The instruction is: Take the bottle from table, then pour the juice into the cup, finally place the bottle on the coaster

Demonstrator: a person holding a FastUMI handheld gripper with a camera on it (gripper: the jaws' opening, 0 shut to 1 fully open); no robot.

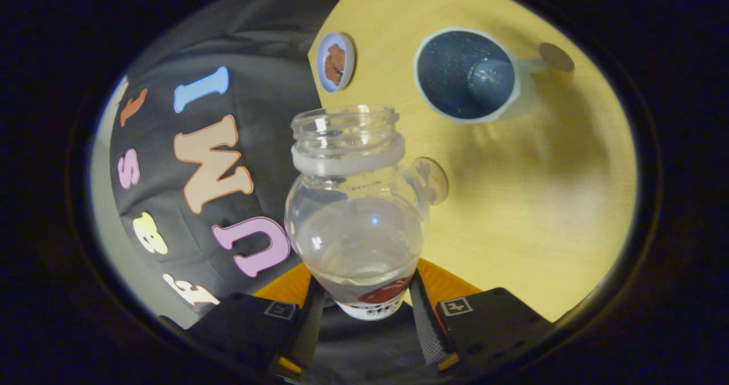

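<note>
My gripper [362, 294] is shut on a clear, uncapped bottle [356, 214], both fingers pressing on its lower body near the label. The bottle is lifted above the yellow wooden table [512, 214] and tilted, with a little clear liquid pooled low inside it. Beyond the bottle's mouth stands a dark blue cup [470, 74] with a pale rim and a handle, open side facing me. A round wooden coaster [433, 180] lies on the table, partly hidden behind the bottle's shoulder. A second round coaster [557, 57] lies past the cup's handle.
A small blue dish [336, 62] with something brown in it sits near the table's edge, to the cup's left. The dark booth cloth hangs beyond that edge. Bare tabletop stretches between the cup and my fingers.
</note>
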